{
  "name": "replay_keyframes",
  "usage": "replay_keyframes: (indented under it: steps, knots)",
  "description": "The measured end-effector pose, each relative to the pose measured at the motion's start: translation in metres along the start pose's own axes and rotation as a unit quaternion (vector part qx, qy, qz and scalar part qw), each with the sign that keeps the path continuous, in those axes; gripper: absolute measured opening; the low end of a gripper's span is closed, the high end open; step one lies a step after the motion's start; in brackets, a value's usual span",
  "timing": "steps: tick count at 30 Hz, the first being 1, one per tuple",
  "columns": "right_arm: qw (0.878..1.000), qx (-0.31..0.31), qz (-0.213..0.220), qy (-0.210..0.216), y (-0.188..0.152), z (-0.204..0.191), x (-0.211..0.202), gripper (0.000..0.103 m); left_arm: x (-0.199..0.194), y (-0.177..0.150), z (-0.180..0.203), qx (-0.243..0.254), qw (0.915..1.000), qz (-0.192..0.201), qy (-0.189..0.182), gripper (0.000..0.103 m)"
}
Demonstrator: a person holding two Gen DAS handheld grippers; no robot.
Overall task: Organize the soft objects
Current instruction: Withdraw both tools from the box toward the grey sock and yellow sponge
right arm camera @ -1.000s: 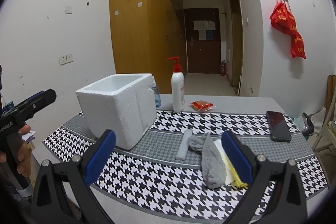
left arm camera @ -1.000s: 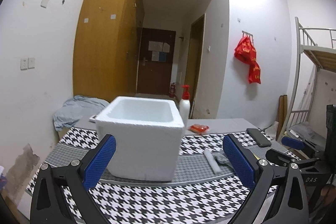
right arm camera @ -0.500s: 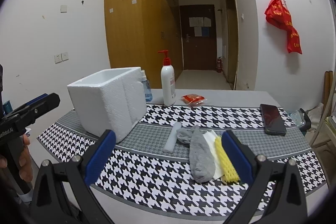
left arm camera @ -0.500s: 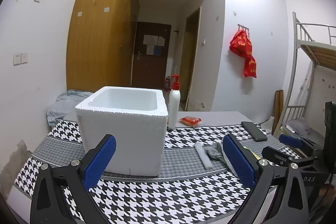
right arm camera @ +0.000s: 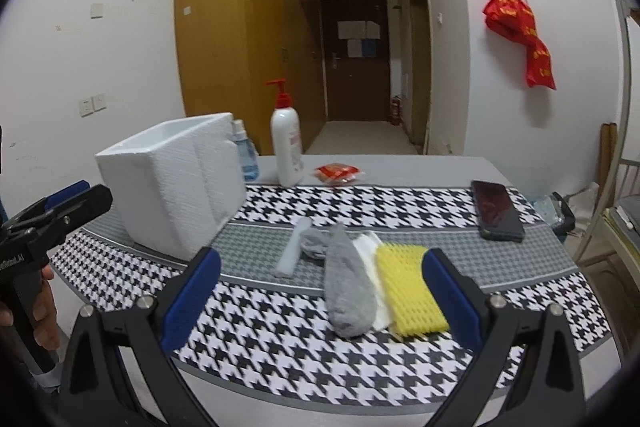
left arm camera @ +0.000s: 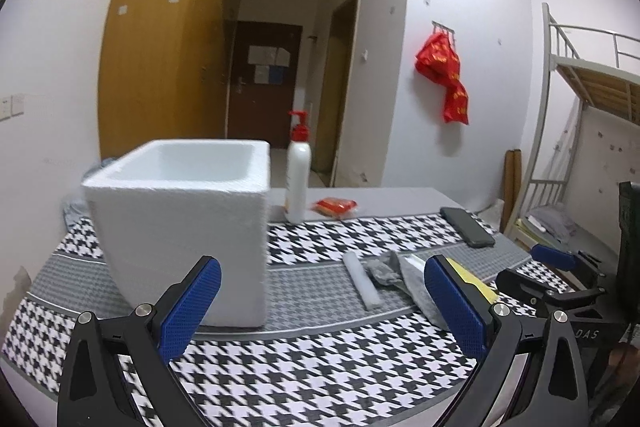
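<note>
Houndstooth cloth in black, white and grey is spread over the table (right arm camera: 420, 215), on which everything is laid. White foam forms the open-topped box (left arm camera: 180, 223), the largest item, which is set toward the left side of the table. Beside its far right corner a white pump bottle (right arm camera: 286, 147) with a red head is stood upright, with a small blue spray bottle (right arm camera: 246, 157) just to its left. The left gripper (left arm camera: 320, 303) is held above the near edge with its blue pads spread wide and nothing between them; the right gripper (right arm camera: 320, 303) is likewise held wide apart and empty above the near edge. The soft things are grouped to the right of the box: a yellow foam net (right arm camera: 408, 291) lies at the right end, a white cloth (right arm camera: 370, 247) is partly covered beside it, a grey sock (right arm camera: 348, 287) lies on that cloth, a crumpled grey sock (right arm camera: 314, 243) touches it, and a white foam strip (right arm camera: 292, 251) lies leftmost. A dark phone (right arm camera: 496, 209) is seen far right, and a red packet (right arm camera: 336, 173) near the pump bottle.
</note>
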State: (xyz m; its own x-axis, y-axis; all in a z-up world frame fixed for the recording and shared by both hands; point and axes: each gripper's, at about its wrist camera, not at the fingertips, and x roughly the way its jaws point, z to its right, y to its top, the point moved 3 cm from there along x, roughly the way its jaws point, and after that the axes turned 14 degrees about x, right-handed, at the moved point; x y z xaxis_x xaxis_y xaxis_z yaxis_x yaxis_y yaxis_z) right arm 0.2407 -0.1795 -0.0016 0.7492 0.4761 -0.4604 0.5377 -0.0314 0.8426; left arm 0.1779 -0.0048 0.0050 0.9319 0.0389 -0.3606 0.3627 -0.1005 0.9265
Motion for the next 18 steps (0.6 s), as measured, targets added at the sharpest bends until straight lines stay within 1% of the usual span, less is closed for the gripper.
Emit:
replay_keyframes:
  steps: [9, 14, 18]
  knots:
    - [1.0, 0.017, -0.012, -0.017, -0.007, 0.029, 0.008, 0.102, 0.027, 0.003, 0.029, 0.013, 0.9991, -0.022, -0.034, 0.102]
    - [0.999, 0.034, -0.022, -0.024, -0.013, 0.048, 0.017, 0.102, 0.04, 0.0, 0.047, 0.031, 0.9979, -0.036, -0.044, 0.102]
    - [0.998, 0.041, -0.032, -0.027, -0.014, 0.058, 0.025, 0.102, 0.047, -0.005, 0.056, 0.035, 0.9972, -0.048, -0.045, 0.102]
